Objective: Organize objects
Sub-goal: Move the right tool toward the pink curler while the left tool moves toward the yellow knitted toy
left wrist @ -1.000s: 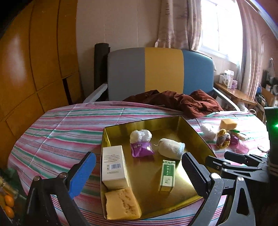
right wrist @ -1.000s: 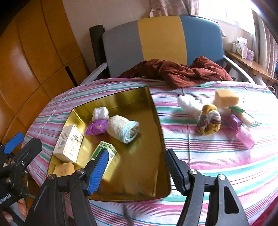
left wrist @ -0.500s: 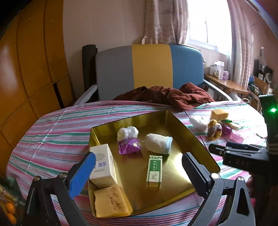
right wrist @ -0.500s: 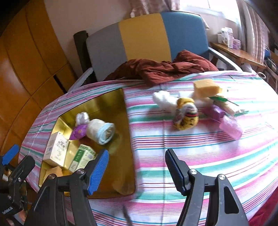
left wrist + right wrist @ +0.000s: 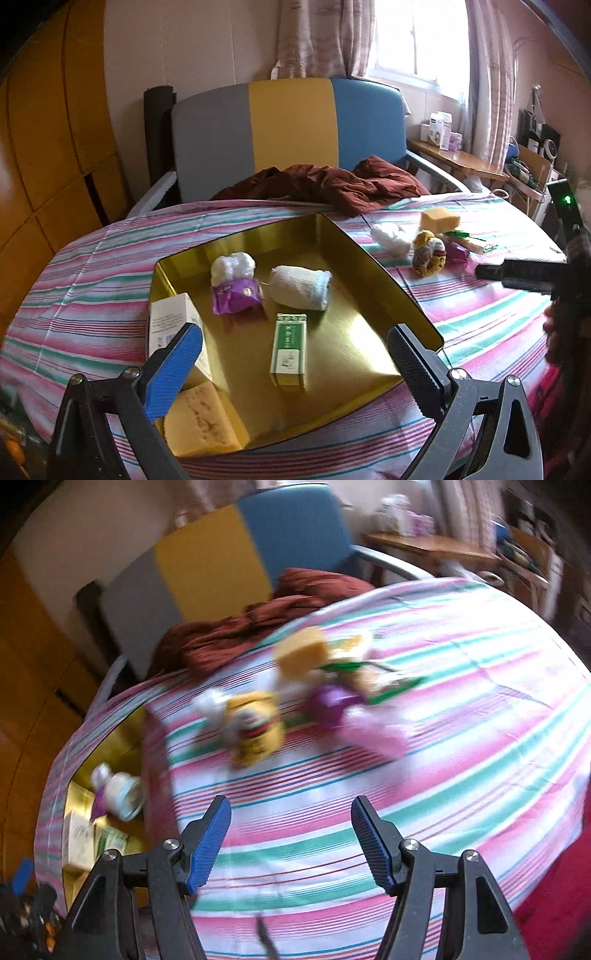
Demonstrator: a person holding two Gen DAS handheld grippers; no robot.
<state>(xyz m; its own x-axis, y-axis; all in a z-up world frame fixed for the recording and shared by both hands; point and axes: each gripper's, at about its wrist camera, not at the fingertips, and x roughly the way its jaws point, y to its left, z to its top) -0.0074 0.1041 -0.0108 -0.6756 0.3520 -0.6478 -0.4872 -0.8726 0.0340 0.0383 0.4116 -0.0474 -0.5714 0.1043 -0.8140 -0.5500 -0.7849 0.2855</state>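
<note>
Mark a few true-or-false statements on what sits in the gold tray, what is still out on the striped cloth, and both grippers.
1. The green box lies inside the gold tray. True.
2. The right gripper holds a sponge. False: it is open and empty.
3. A yellow sponge sits on the striped cloth outside the tray. True.
4. The left gripper is clamped on the white box. False: it is open, holding nothing.

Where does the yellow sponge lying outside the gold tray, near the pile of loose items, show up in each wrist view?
Left wrist: the yellow sponge sits upper right, on the striped tablecloth beyond the gold tray.
Right wrist: blurred, upper centre, above the yellow patterned bundle.
Shared landmark: the dark red cloth at the table's far edge.
</note>
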